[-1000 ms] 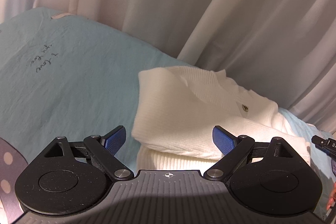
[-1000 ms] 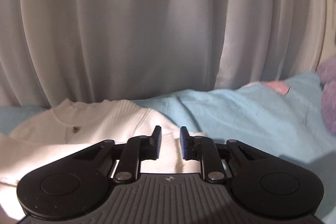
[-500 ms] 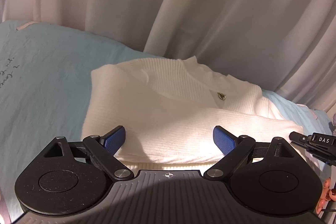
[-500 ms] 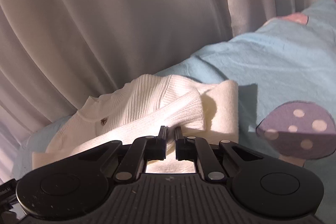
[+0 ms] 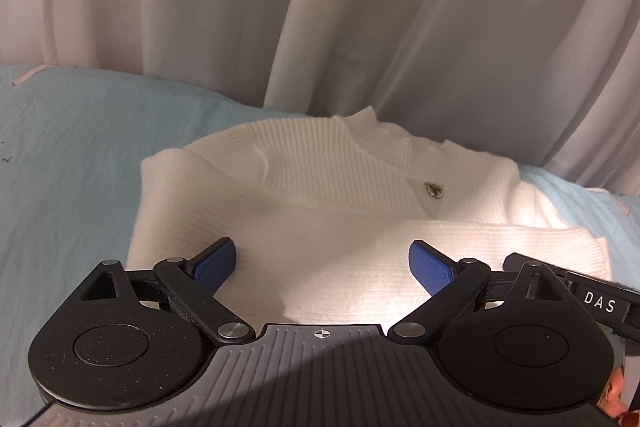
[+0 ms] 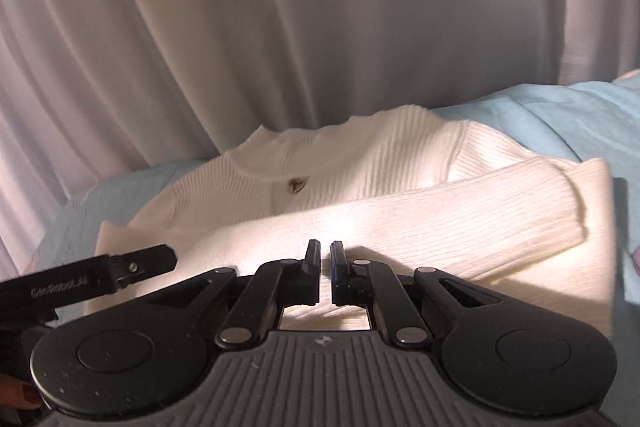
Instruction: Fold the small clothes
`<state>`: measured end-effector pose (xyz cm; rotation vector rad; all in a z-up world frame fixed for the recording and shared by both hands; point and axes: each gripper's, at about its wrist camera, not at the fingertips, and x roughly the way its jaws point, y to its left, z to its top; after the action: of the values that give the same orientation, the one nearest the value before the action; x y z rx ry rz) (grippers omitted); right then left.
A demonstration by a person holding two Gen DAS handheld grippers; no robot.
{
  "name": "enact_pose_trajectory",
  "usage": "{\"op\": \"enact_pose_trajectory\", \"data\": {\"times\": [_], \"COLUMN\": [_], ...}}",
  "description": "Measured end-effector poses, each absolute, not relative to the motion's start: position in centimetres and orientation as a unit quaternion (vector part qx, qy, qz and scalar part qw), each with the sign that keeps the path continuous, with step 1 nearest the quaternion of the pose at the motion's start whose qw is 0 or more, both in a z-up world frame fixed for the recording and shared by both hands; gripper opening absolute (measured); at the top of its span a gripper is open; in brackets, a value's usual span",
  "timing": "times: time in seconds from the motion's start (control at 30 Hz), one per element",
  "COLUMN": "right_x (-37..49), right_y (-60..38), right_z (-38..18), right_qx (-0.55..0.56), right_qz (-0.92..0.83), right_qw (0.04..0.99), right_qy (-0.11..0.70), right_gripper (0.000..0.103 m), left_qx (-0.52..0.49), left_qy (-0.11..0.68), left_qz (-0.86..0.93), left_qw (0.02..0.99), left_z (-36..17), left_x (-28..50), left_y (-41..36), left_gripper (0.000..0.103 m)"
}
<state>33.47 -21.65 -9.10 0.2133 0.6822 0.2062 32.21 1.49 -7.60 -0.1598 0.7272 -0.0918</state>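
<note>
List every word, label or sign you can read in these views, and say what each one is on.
"DAS": white letters on the black bar at the right edge of the left wrist view.
"GenRobot...": faint print on the black bar in the right wrist view; its ending is too blurred to read.
Dark marks on the blue sheet: unreadable.

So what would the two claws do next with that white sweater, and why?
Probably the left gripper should ease down and pinch the near hem of the white sweater. Its jaws stand wide open over that edge with nothing gripped, while the right gripper is shut and empty above the folded sleeve. The body still looks unfolded lengthwise on the blue sheet.
</note>
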Motion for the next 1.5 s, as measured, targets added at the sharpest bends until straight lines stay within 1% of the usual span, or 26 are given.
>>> {"op": "enact_pose_trajectory", "data": {"times": [0.07,0.1,0.17,0.27,0.33,0.43,0.57,0.63,0.73,0.8,0.9,0.93,0.97,1.03,1.13,1.17,1.2,1.33,1.5], "right_x": [33.7,33.9,34.2,33.9,32.7,30.5,29.9,30.0,30.0,29.4,26.8,25.5,24.2,20.6,15.2,13.6,11.9,6.4,2.3], "right_y": [-22.1,-23.0,-25.6,-27.8,-28.0,-26.8,-26.2,-26.3,-26.3,-26.6,-27.8,-28.3,-28.7,-29.5,-30.3,-30.5,-30.8,-31.8,-32.7], "right_z": [-9.1,-9.3,-9.4,-8.8,-8.4,-8.4,-9.2,-9.1,-9.0,-8.4,-7.3,-6.9,-6.6,-6.1,-6.0,-6.0,-6.1,-7.0,-8.0], "right_qx": [0.053,0.047,0.07,0.106,0.121,0.085,0.035,0.025,-0.018,-0.021,0.014,0.033,0.054,0.097,0.13,0.141,0.155,0.209,0.267], "right_qz": [0.052,0.026,-0.006,-0.033,-0.018,0.012,0.012,0.001,-0.03,-0.05,-0.038,-0.025,-0.011,0.024,0.055,0.06,0.066,0.081,0.104], "right_qw": [0.945,0.948,0.948,0.941,0.939,0.943,0.947,0.946,0.944,0.939,0.937,0.937,0.935,0.928,0.915,0.91,0.903,0.87,0.832], "right_qy": [0.319,0.313,0.309,0.318,0.321,0.321,0.319,0.323,0.327,0.34,0.347,0.347,0.35,0.359,0.378,0.385,0.395,0.439,0.476], "right_gripper": [0.002,0.002,0.0,0.0,0.001,0.003,0.004,0.004,0.004,0.004,0.006,0.008,0.011,0.022,0.028,0.03,0.032,0.032,0.032], "left_qx": [-0.06,-0.057,-0.061,-0.054,-0.042,-0.037,-0.026,-0.018,-0.01,-0.006,-0.018,-0.022,-0.03,-0.052,-0.097,-0.108,-0.119,-0.142,-0.167], "left_qy": [0.346,0.346,0.345,0.345,0.348,0.35,0.354,0.358,0.362,0.371,0.38,0.38,0.379,0.379,0.393,0.398,0.405,0.442,0.506], "left_qz": [-0.047,-0.047,-0.051,-0.057,-0.056,-0.058,-0.058,-0.055,-0.053,-0.042,-0.037,-0.044,-0.057,-0.089,-0.134,-0.146,-0.157,-0.175,-0.149], "left_qw": [0.935,0.935,0.935,0.935,0.935,0.934,0.933,0.932,0.931,0.928,0.924,0.924,0.923,0.92,0.904,0.899,0.893,0.868,0.833], "left_z": [-7.8,-7.9,-8.0,-8.1,-8.1,-8.1,-8.2,-8.1,-8.1,-7.9,-7.3,-6.9,-6.3,-5.5,-4.5,-4.3,-4.1,-4.2,-5.6], "left_x": [32.3,32.4,32.5,32.3,32.2,32.0,31.9,31.6,31.5,31.2,29.8,29.1,28.1,25.6,21.2,19.8,18.1,12.1,6.2], "left_y": [1.3,1.3,1.5,1.4,1.2,1.1,1.0,0.9,0.9,1.1,2.2,2.6,3.1,3.9,5.3,5.7,6.0,7.1,8.6], "left_gripper": [0.097,0.097,0.097,0.097,0.097,0.098,0.098,0.098,0.098,0.098,0.098,0.098,0.098,0.098,0.099,0.101,0.102,0.102,0.102]}}
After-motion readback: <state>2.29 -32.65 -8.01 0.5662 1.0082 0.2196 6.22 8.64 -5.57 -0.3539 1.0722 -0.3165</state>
